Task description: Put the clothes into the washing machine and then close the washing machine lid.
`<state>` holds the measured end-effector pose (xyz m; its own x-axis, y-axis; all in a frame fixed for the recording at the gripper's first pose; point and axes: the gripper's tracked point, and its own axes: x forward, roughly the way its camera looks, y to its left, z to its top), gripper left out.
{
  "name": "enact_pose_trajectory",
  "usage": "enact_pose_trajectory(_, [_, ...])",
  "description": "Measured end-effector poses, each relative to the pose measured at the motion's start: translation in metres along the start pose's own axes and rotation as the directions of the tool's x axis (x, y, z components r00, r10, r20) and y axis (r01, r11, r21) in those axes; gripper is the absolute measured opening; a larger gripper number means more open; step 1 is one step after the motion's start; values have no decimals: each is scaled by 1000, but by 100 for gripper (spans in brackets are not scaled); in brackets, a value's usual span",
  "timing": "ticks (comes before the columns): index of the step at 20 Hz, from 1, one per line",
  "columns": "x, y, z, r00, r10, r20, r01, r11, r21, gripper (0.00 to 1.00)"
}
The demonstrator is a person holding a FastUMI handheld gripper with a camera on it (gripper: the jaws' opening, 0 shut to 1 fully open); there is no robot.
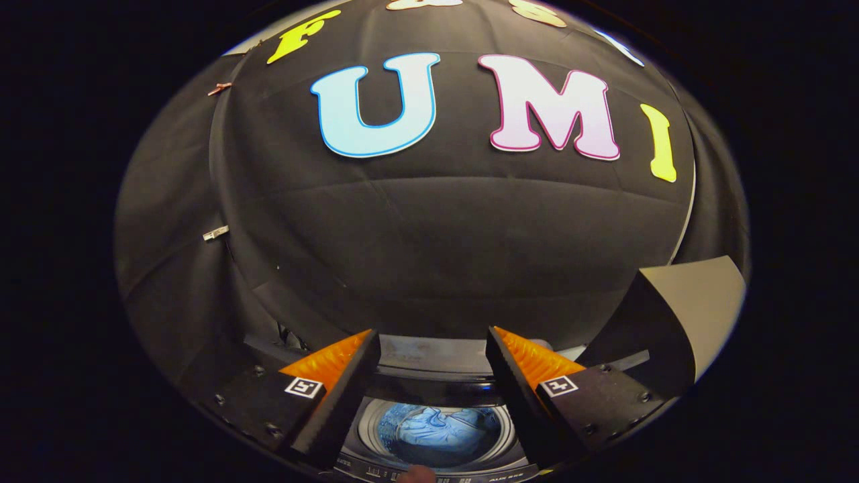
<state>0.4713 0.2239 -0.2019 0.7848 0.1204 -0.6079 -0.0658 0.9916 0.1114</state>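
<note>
A washing machine (429, 463) sits low between my fingers, its round drum mouth facing up. Blue clothes (436, 433) lie crumpled inside the drum. A pale grey band (429, 352) runs along the back of the machine, just beyond the fingertips; I cannot tell whether it is the raised lid. My gripper (433, 334) is open above the machine, its fingers spread wide with nothing between them, pointing toward the booth wall.
A beige panel (698, 302) with a dark side stands to the right of the machine. A fingertip of a person (417, 473) shows at the machine's front control strip. Black cloth wall (429, 235) rises close behind the machine.
</note>
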Motion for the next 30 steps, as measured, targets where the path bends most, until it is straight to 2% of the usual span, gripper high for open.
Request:
enact_pose_trajectory(4, [2,-12,-62,993,-42,-106,38,999,-35,100])
enact_pose_trajectory(7, [-6,-20,-75,992,-68,-103,64,997,-39,100])
enact_pose_trajectory(15, [-60,-4,-44,999,-40,31,42,996,-73,100])
enact_pose_trajectory(21, [-114,-12,-22,989,-63,133,76,992,-101,100])
enact_pose_trajectory(25, [-152,-30,-7,977,-85,195,105,989,-99,99])
enact_pose_trajectory(30, [-206,-63,21,940,-118,319,131,991,-21,99])
